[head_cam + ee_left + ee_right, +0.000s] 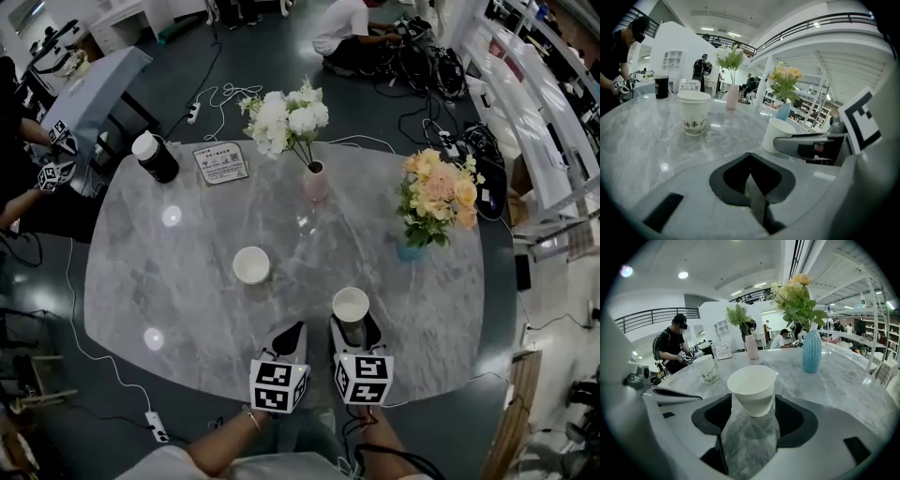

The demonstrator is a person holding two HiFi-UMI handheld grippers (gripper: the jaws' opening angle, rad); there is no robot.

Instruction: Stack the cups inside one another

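Observation:
Two white paper cups stand upright on the grey marble table. One cup with dark print stands alone near the table's middle. The plain cup stands between the jaws of my right gripper. Those jaws stand wide apart on either side of it, and the pads do not press on it. My left gripper hovers just left of the right one, near the table's front edge. Its jaws meet at the tips and hold nothing.
A pink vase of white flowers and a blue vase of peach flowers stand further back. A black cup with a white lid and a sign card sit at the far left. A person with marker cubes stands left of the table.

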